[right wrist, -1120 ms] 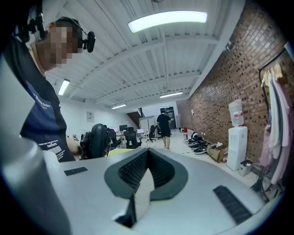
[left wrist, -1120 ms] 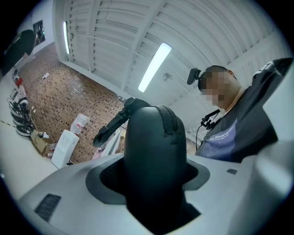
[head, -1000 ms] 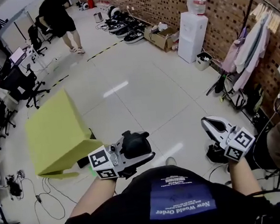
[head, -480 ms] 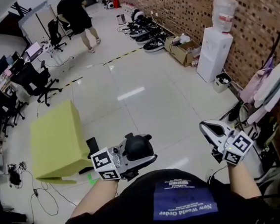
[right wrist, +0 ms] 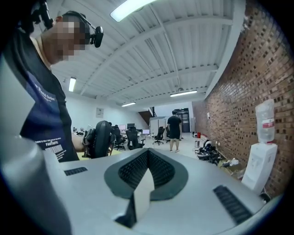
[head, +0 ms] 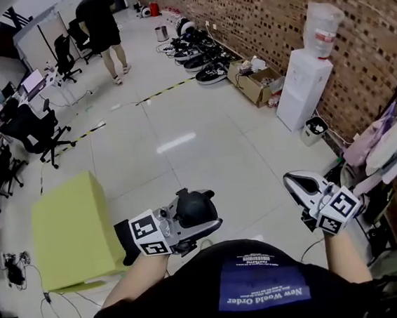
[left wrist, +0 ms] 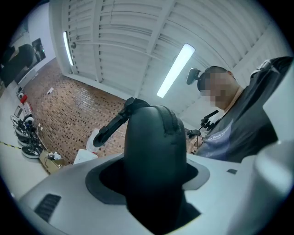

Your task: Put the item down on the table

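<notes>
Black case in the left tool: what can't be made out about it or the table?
- black case: lower end buried between the left tool's jaws in the left gripper view; contents unseen.
- green table: near right corner hidden behind the left tool in the head view; legs hidden under its top.
- Gap between case and table: neither gripper view shows it.

You have a white water dispenser standing against the brick wall. On the dispenser's near side sits a small bin, and nearer still clothes hang. On its far side lies an open cardboard box, then a row of dark gear too small to identify. Well across the floor from the dispenser stand a person in black and office chairs.
</notes>
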Demonstrator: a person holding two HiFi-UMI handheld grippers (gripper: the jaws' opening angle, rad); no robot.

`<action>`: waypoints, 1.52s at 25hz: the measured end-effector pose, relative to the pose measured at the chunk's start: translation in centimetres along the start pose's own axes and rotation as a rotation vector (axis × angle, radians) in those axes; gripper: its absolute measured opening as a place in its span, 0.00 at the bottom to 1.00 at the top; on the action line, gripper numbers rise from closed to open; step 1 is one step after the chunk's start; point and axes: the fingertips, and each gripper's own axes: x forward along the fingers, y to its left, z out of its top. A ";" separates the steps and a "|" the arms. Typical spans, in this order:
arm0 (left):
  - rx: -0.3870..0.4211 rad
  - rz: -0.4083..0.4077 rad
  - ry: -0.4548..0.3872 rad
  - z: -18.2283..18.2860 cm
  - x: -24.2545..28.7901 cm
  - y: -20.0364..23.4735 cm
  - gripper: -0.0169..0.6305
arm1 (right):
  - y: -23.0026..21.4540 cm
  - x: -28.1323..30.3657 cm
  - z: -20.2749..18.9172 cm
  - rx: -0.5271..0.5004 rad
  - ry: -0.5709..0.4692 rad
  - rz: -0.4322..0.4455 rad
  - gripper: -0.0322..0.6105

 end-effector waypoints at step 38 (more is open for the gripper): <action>0.194 0.872 -0.257 20.3 -20.2 43.7 0.50 | -18.9 65.5 6.6 -0.066 0.050 0.844 0.03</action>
